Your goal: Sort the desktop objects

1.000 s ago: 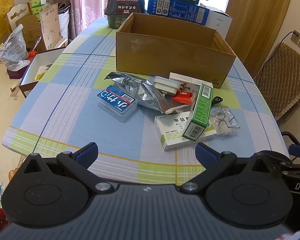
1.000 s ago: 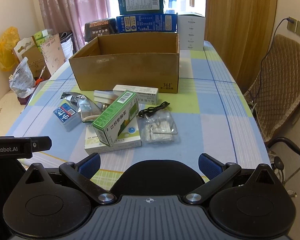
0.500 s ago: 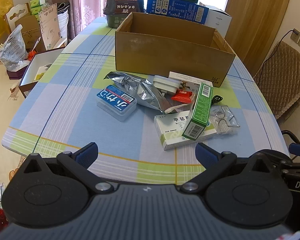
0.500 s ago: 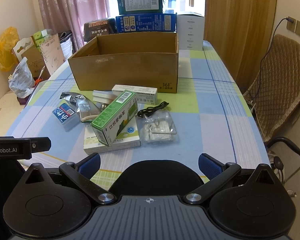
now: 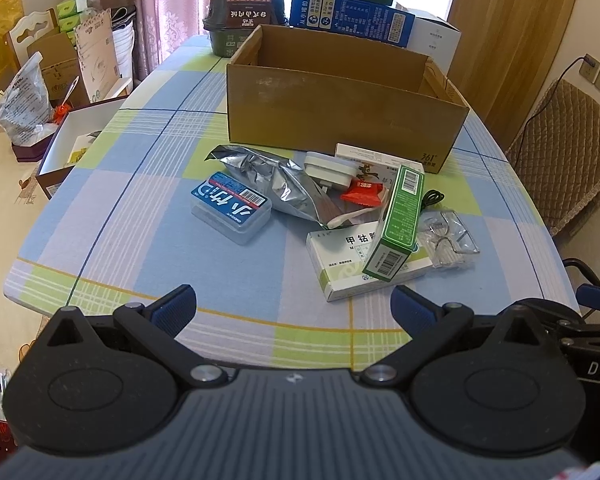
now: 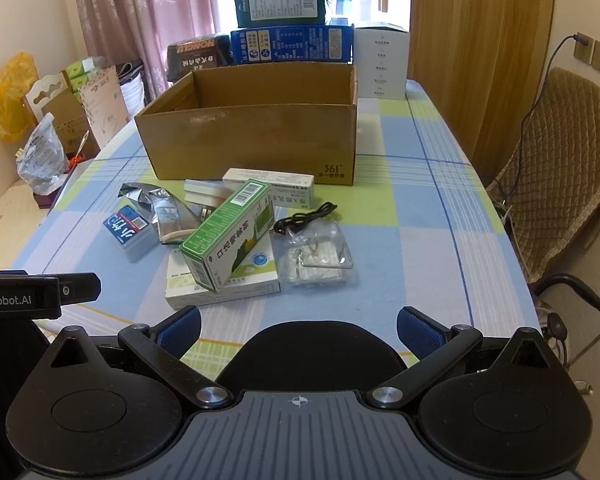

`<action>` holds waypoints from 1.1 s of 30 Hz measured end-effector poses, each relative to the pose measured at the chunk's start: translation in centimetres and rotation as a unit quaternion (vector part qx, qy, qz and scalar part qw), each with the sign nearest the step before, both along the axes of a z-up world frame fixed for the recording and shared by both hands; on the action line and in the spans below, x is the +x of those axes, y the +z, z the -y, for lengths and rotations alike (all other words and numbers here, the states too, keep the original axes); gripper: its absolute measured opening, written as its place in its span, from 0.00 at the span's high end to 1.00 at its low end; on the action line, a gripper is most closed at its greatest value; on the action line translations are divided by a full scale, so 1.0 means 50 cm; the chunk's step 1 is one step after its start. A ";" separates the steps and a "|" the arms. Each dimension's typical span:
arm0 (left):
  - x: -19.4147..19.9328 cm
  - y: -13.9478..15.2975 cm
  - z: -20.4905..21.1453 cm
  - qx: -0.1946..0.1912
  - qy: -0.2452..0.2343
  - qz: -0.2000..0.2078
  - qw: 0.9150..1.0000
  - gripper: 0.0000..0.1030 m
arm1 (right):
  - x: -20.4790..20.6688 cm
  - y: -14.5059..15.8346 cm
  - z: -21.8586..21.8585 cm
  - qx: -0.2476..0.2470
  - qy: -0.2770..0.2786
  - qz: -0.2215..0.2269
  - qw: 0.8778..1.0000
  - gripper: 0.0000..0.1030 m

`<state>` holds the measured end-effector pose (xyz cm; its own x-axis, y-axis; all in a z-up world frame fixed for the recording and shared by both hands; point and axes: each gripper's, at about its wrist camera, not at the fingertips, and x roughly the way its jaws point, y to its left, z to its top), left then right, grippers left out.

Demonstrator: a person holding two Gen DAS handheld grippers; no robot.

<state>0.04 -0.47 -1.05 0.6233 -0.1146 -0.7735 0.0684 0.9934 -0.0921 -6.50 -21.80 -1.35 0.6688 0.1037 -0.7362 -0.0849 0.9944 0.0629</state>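
Green box (image 6: pixel 230 236) ahead of right hand-held gripper (image 6: pixel 298 326), jaws spread, empty

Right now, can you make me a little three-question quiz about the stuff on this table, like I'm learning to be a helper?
1. True or false: the green box lies on top of the flat white box.
2. Which thing sits between the cardboard box and the clear packet? A) black cable B) a spoon C) a red cup
3. Fill in: both the left gripper and the right gripper are ____ and hold nothing.

Key:
1. True; it rests slanted across it.
2. A
3. open
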 end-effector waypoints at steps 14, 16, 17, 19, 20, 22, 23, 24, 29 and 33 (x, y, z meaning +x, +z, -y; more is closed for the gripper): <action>0.009 0.001 0.016 0.001 -0.021 0.002 1.000 0.01 | 0.009 0.005 0.014 -0.001 -0.007 0.001 1.000 0.02; 0.011 0.002 0.020 0.004 -0.026 0.004 1.000 0.01 | 0.010 0.005 0.017 -0.002 -0.009 0.001 1.000 0.02; 0.013 0.001 0.022 0.004 -0.028 0.004 1.000 0.01 | 0.011 0.005 0.019 -0.002 -0.010 0.000 1.000 0.02; 0.017 -0.001 0.026 0.006 -0.031 0.002 1.000 0.01 | 0.013 0.003 0.023 -0.002 -0.013 -0.001 1.000 0.02; 0.019 -0.002 0.029 0.007 -0.032 0.001 0.999 0.01 | 0.014 0.003 0.025 -0.002 -0.014 -0.002 1.000 0.02; 0.022 -0.004 0.033 0.009 -0.035 0.002 0.999 0.01 | 0.015 0.003 0.028 -0.002 -0.016 -0.003 1.000 0.02; 0.023 -0.005 0.035 0.009 -0.037 0.002 0.999 0.01 | 0.016 0.002 0.030 -0.003 -0.017 -0.003 1.000 0.02; 0.024 -0.006 0.038 0.011 -0.039 0.002 0.999 0.01 | 0.017 0.001 0.032 -0.003 -0.018 -0.004 1.000 0.02; 0.029 -0.012 0.053 0.020 -0.046 0.008 0.999 0.01 | 0.022 -0.004 0.045 -0.004 -0.027 -0.007 1.000 0.02; 0.033 -0.013 0.062 0.018 -0.058 0.019 0.998 0.01 | 0.027 -0.010 0.059 -0.004 -0.035 -0.011 0.999 0.02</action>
